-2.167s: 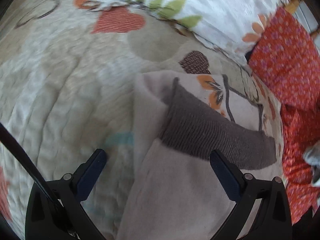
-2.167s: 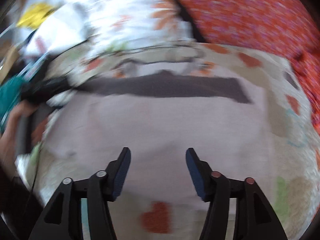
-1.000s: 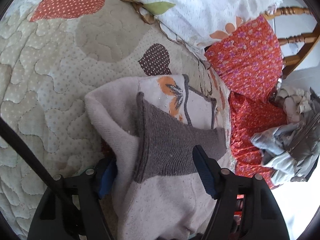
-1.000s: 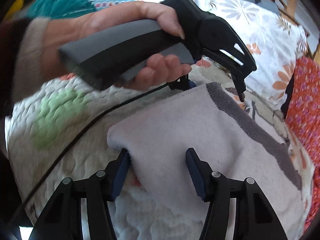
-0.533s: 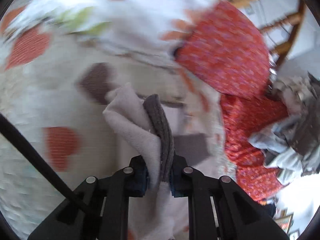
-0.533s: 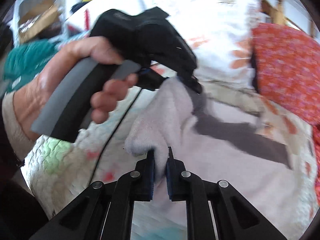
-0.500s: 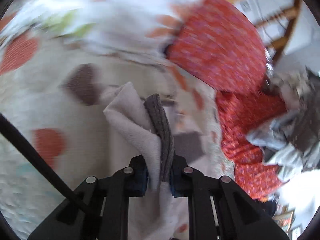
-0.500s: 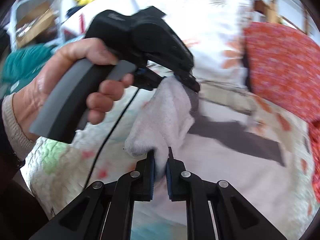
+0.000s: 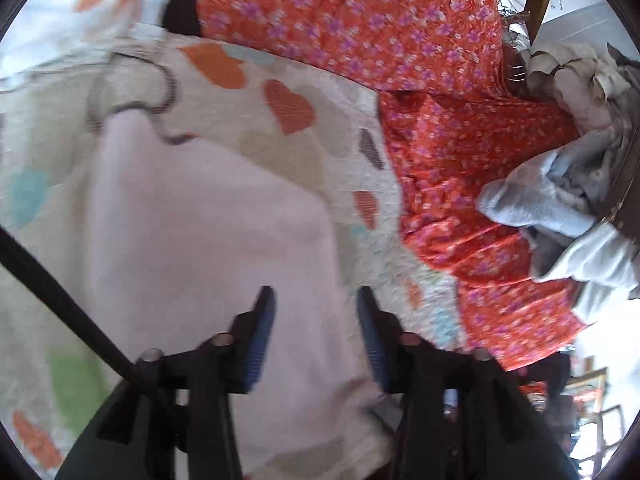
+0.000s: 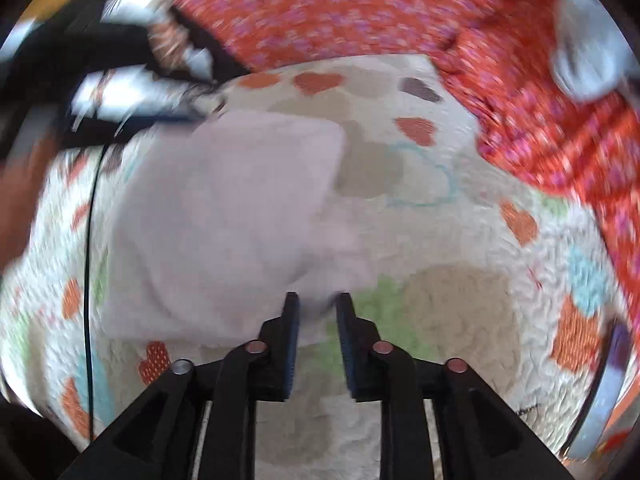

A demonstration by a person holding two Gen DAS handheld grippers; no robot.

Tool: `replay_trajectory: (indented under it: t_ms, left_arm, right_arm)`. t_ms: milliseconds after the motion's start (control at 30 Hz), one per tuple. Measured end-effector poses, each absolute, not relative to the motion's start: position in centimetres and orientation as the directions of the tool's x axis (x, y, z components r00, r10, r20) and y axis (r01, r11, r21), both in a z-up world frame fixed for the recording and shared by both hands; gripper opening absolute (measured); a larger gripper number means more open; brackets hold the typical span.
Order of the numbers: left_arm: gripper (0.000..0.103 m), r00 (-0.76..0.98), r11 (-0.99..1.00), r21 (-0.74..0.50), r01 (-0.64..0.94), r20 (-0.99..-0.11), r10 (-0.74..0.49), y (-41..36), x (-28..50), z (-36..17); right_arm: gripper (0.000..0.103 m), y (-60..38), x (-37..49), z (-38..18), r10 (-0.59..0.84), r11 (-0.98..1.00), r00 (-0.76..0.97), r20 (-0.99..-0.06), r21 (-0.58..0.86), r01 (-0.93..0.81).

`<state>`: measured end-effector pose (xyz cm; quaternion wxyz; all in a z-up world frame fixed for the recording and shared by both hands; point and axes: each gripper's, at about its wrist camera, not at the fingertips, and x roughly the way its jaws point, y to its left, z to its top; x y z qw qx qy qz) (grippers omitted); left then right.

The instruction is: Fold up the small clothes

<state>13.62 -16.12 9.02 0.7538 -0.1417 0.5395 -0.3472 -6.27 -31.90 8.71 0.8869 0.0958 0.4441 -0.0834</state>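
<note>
1. The pale pink fleecy garment (image 9: 208, 220) lies doubled over on the heart-patterned quilted bed cover (image 10: 460, 300).
2. Left claw (image 9: 314, 312) and right claw (image 10: 316, 312) both stand apart, gripping nothing.
3. Judgement: one fold laid; next, regrip an edge for the second fold.

Bright, even daylight, soft shadows; fisheye bending and dark vignette at the edges. Right wrist view smears heavily with motion blur; left view's softer.
</note>
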Motion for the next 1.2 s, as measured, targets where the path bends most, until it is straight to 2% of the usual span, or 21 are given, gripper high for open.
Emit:
replay_trajectory:
  t_ms: [67,200,267,333,400,567,667,733,800,833,867,900,933,1033,1200]
  left_arm:
    - [0.053,0.238,0.765,-0.529,0.367,-0.742,-0.627,-13.7,12.0,9.0]
    - [0.055,0.308,0.829,-0.461,0.317,-0.777,-0.549,-9.1,9.9,7.9]
    - [0.059,0.316,0.84,-0.455,0.296,-0.783,-0.536,-8.0,9.4,7.2]
    - [0.061,0.314,0.842,-0.463,0.277,-0.785,-0.535,-7.4,9.2,6.4]
    - [0.063,0.315,0.842,-0.479,0.25,-0.782,-0.538,-7.1,9.7,5.7]
    - [0.075,0.368,0.833,-0.508,0.222,-0.747,-0.554,-7.8,11.8,5.2]
    - [0.075,0.376,0.832,-0.517,0.203,-0.743,-0.554,-8.8,14.3,4.4]
    - [0.076,0.381,0.851,-0.482,0.207,-0.761,-0.524,-9.8,16.1,3.8]
    - [0.076,0.381,0.871,-0.441,0.216,-0.783,-0.491,-10.6,17.5,3.1]
    - [0.072,0.364,0.87,-0.436,0.231,-0.791,-0.493,-11.1,18.1,2.6]
    - [0.049,0.332,0.858,-0.445,0.257,-0.793,-0.511,-11.3,18.3,2.2]
    - [0.046,0.313,0.849,-0.45,0.278,-0.793,-0.523,-11.3,18.4,2.0]
    - [0.038,0.322,0.837,-0.46,0.296,-0.777,-0.541,-10.8,18.1,2.4]
    - [0.034,0.327,0.803,-0.509,0.308,-0.736,-0.592,-8.6,17.0,3.6]
    - [0.037,0.333,0.808,-0.545,0.223,-0.737,-0.589,-5.7,17.3,1.6]
  right_arm:
    - [0.04,-33.5,-6.8,10.1,-0.064,0.957,0.626,-0.777,0.13,0.259]
    - [0.04,-34.9,-5.6,12.2,-0.021,0.951,0.658,-0.753,0.187,0.245]
    - [0.043,-35.1,-3.9,12.8,0.012,0.95,0.657,-0.754,0.213,0.228]
    - [0.053,-35.3,-2.0,12.2,0.049,0.951,0.647,-0.761,0.235,0.203]
    - [0.056,-35.6,0.5,11.4,0.076,0.94,0.644,-0.761,0.27,0.208]
    - [0.056,-36.6,5.5,9.2,0.116,0.907,0.631,-0.767,0.34,0.246]
    - [0.059,-37.1,8.0,8.4,0.086,0.91,0.624,-0.776,0.317,0.269]
    - [0.065,-37.3,9.8,7.8,0.059,0.917,0.612,-0.789,0.286,0.28]
    - [0.065,-37.4,11.1,7.2,0.039,0.92,0.598,-0.801,0.263,0.292]
    - [0.065,-37.4,11.8,6.7,0.038,0.921,0.587,-0.809,0.257,0.294]
    - [0.065,-37.4,12.2,6.2,0.044,0.924,0.574,-0.818,0.253,0.289]
    - [0.046,-37.1,12.8,5.6,0.062,0.93,0.555,-0.829,0.25,0.27]
    - [0.024,-36.8,13.4,5.0,0.1,0.935,0.538,-0.837,0.264,0.237]
    - [0.021,-35.9,13.8,5.7,0.138,0.932,0.557,-0.819,0.298,0.207]
    - [0.021,-34.0,14.8,6.8,0.211,0.927,0.61,-0.764,0.355,0.124]
